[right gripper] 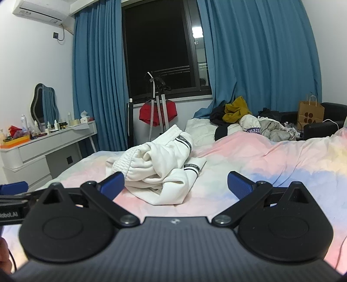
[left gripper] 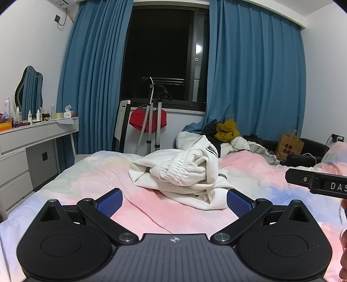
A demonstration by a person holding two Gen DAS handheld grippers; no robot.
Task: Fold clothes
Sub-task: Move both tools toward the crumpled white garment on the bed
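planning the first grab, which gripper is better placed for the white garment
Left, probably: the white garment lies centred ahead of the left gripper, but off toward the right gripper's left finger. Both jaws open.

Two grippers: left gripper (left gripper: 174, 202), right gripper (right gripper: 175, 184), each with two blue pads. One crumpled white garment (right gripper: 160, 167) on one bed (right gripper: 271, 156). One pile of mixed clothes (right gripper: 251, 121) at the far side, count of pieces impossible to tell. Two blue curtains (right gripper: 99, 76). One window (right gripper: 160, 43). One mirror (right gripper: 44, 104). One paper bag (right gripper: 310, 112). One red cloth (right gripper: 147, 113). One air conditioner (right gripper: 41, 10). Several bottles (right gripper: 46, 127) on the surface, exact number unclear.
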